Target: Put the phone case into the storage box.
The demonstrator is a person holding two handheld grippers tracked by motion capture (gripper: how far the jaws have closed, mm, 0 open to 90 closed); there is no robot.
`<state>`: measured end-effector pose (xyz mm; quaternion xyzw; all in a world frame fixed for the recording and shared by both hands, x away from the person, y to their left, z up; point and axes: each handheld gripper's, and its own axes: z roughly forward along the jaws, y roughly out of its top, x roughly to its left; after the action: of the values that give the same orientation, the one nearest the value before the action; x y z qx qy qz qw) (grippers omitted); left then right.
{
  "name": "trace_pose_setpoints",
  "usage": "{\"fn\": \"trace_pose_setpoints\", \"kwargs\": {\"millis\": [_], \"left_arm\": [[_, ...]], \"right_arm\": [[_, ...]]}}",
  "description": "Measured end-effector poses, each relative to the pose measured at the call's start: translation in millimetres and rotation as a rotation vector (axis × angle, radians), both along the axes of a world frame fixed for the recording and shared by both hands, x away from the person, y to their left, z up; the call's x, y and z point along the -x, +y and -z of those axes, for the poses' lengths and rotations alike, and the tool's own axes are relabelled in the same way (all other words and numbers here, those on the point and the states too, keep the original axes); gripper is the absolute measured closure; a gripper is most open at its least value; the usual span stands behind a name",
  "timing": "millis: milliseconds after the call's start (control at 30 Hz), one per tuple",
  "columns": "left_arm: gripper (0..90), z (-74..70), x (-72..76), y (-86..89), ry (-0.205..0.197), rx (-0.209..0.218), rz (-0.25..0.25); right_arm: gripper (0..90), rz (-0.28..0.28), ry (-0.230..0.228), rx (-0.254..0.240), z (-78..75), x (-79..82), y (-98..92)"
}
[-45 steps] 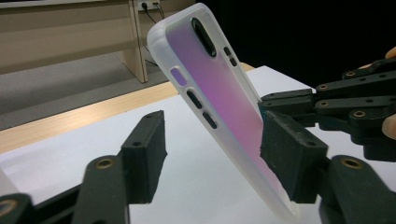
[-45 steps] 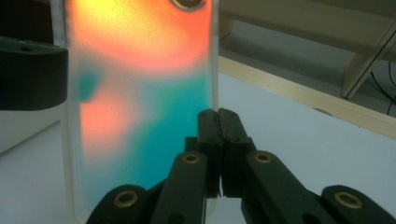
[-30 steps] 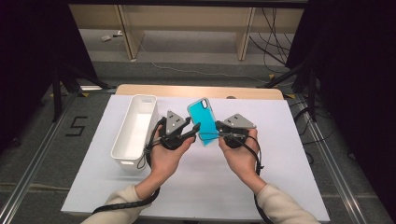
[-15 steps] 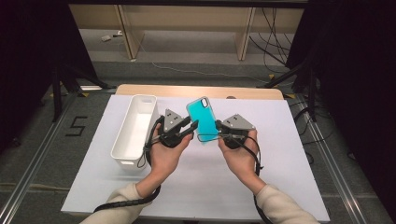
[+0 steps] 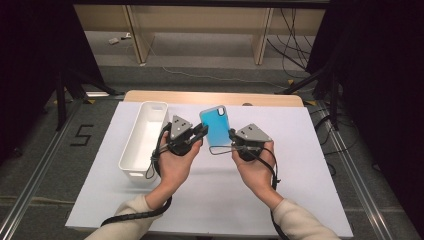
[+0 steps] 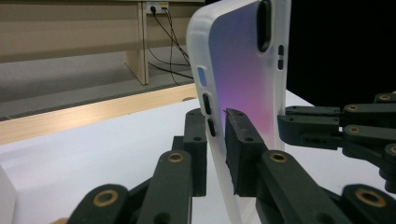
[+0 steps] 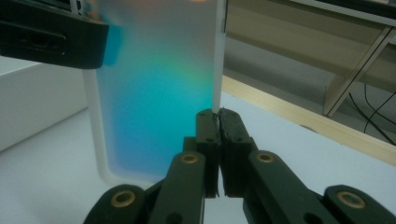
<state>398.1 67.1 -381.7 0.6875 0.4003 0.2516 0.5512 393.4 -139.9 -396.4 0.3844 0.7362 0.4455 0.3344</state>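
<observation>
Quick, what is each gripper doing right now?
Left gripper: jaws have just closed on the phone case's edge.
Right gripper: shut on the case's other edge.

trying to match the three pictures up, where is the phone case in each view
High view: the phone case sits centre, above the table, between the left gripper and right gripper.
Left gripper view: upright, centre-right, its edge between the jaws.
Right gripper view: upper left, its right edge pinched.
Shared landmark: the wooden table edge.
</observation>
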Motion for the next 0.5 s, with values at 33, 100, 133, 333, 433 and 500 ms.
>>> {"fn": "trace_pose_setpoints", "kwargs": {"millis": [33,100,133,333,433,500], "left_arm": [[79.9,-0.1,-0.3,0.5,0.002,0.002,0.001],[80.8,0.0,-0.4,1.2,0.009,0.017,0.004],[81.2,-0.3,-0.6,1.6,0.006,0.015,0.007],[82.9,-3.2,1.5,1.8,0.000,0.029,0.018],[83.2,-4.8,2.7,1.9,-0.009,0.033,0.024],[83.4,-5.3,2.5,2.8,-0.006,0.038,0.027]], "right_arm": [[87.7,-0.004,0.012,0.000,0.1,0.2,0.1],[87.6,-0.005,0.024,-0.007,0.2,0.7,0.5],[87.3,-0.007,0.020,-0.012,1.0,0.1,0.6],[85.8,-0.012,0.034,-0.026,2.1,0.4,0.5],[85.4,-0.012,0.031,-0.031,2.6,0.5,1.1],[85.1,-0.017,0.015,-0.025,2.1,0.6,0.1]]}}
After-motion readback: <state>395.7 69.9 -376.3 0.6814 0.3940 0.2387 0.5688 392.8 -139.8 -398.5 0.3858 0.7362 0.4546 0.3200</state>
